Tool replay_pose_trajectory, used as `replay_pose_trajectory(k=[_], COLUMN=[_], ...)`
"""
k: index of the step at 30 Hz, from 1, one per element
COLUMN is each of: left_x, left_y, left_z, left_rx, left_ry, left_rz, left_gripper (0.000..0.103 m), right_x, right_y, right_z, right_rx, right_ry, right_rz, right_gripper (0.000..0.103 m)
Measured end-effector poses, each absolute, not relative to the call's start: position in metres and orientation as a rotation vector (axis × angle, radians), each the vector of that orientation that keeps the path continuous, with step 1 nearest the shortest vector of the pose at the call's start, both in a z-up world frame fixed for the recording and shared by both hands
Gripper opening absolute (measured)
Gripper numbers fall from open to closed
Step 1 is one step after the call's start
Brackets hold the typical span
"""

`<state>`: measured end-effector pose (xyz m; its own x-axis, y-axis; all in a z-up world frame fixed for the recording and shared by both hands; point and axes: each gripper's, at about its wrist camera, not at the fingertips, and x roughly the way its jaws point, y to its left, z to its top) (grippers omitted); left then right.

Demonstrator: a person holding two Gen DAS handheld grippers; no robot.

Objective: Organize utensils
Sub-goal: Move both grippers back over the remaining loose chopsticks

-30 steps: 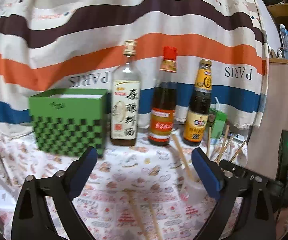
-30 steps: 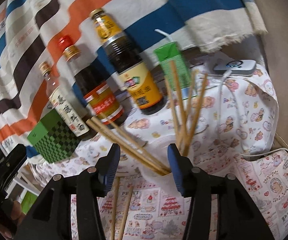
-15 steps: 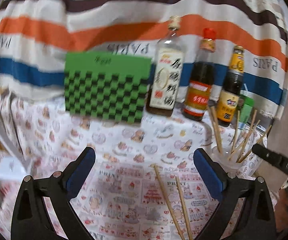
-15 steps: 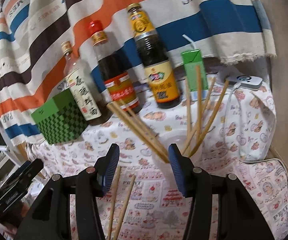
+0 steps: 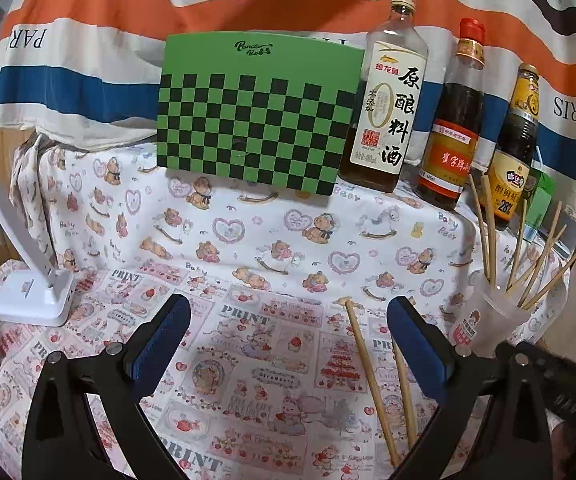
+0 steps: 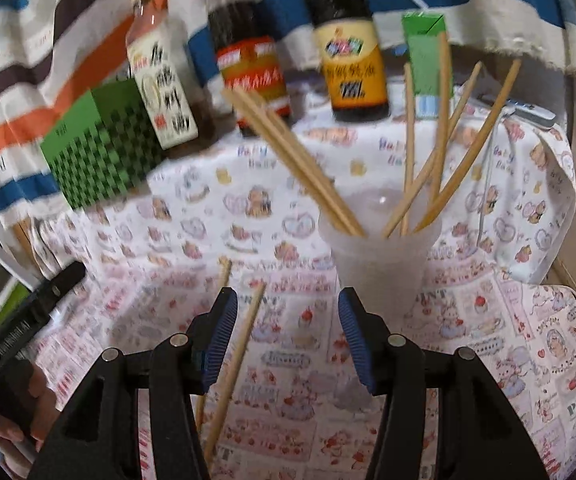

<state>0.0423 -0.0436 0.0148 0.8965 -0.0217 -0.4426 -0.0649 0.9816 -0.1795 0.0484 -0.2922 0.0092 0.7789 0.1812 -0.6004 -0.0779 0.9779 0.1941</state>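
Observation:
A translucent plastic cup (image 6: 380, 256) stands on the printed cloth and holds several wooden chopsticks (image 6: 440, 148). It also shows at the right of the left wrist view (image 5: 488, 320). Two loose chopsticks (image 5: 372, 380) lie flat on the cloth left of the cup; they also show in the right wrist view (image 6: 236, 356). My left gripper (image 5: 288, 344) is open and empty, above the cloth left of the loose chopsticks. My right gripper (image 6: 288, 336) is open and empty, just in front of the cup, with one loose chopstick running under its left finger.
A green checkered box (image 5: 256, 112) and three sauce bottles (image 5: 392, 92) stand along the back. A green carton (image 6: 424, 52) stands behind the cup. A white lamp base (image 5: 34, 296) sits at the left. A striped cloth hangs behind.
My left gripper has swung left and pulled back, so the box is now centred and the cup sits at the right edge. My right gripper has dropped lower and closer to the cup.

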Motion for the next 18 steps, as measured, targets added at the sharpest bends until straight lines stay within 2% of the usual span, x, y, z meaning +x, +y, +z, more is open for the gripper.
replay_pose_trajectory(k=[18], left_x=[0.043], left_y=[-0.02], left_z=[0.016], left_rx=[-0.272], left_ry=[0.466], left_rz=[0.116], left_gripper=[0.098], right_x=[0.055], right_y=[-0.223], right_z=[-0.054], right_rx=[-0.08], right_ry=[0.935], right_rz=[0.238], right_gripper=[0.055])
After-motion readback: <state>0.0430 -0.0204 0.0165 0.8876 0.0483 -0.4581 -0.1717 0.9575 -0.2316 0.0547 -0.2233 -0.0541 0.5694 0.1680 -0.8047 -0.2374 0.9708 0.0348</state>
